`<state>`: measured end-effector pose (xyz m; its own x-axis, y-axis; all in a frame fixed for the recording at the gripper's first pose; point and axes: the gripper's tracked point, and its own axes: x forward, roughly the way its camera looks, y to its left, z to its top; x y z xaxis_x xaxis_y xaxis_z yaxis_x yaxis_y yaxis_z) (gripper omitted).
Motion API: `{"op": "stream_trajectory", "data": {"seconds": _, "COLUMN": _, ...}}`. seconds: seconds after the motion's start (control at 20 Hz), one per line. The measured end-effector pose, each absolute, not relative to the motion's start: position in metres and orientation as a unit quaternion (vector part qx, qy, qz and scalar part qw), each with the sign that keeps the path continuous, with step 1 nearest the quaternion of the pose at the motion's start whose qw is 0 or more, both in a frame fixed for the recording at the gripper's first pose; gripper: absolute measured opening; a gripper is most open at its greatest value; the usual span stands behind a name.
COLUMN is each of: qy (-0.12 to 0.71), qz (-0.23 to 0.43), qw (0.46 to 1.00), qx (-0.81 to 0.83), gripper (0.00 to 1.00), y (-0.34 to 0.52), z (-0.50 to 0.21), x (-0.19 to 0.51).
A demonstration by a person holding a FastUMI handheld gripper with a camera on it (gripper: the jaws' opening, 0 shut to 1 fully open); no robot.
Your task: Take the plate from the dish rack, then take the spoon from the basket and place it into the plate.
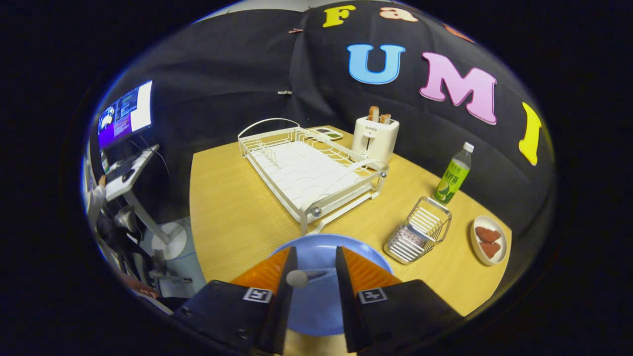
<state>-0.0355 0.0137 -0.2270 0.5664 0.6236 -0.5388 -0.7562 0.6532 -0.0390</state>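
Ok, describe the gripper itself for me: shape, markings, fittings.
The gripper has two flat, tapering fingers with ribbed outer faces. Each finger springs from a boxy black block bearing a square black-and-white marker tag, and small screws dot the left block. The fingers stand apart over the blue plate, with a spoon between them.

The gripper's (316, 269) jaws stand parted over the blue plate (321, 301), spoon (301, 278) between them.
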Motion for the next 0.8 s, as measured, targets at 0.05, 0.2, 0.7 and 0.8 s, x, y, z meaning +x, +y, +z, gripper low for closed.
{"op": "stream_trajectory", "data": {"seconds": 0.05, "qy": 0.251, "qz": 0.396, "qw": 0.875, "qx": -0.117, "gripper": 0.7, "y": 0.017, "z": -0.22, "x": -0.038}}
{"op": "stream_trajectory", "data": {"seconds": 0.2, "qy": 0.244, "qz": 0.365, "qw": 0.894, "qx": -0.087, "gripper": 0.97, "y": 0.015, "z": -0.199, "x": -0.029}}
{"op": "stream_trajectory", "data": {"seconds": 0.7, "qy": 0.137, "qz": 0.214, "qw": 0.967, "qx": 0.018, "gripper": 0.99, "y": -0.001, "z": -0.058, "x": 0.008}}
{"op": "stream_trajectory", "data": {"seconds": 0.8, "qy": 0.11, "qz": 0.179, "qw": 0.977, "qx": 0.031, "gripper": 0.99, "y": -0.007, "z": -0.029, "x": 0.007}}
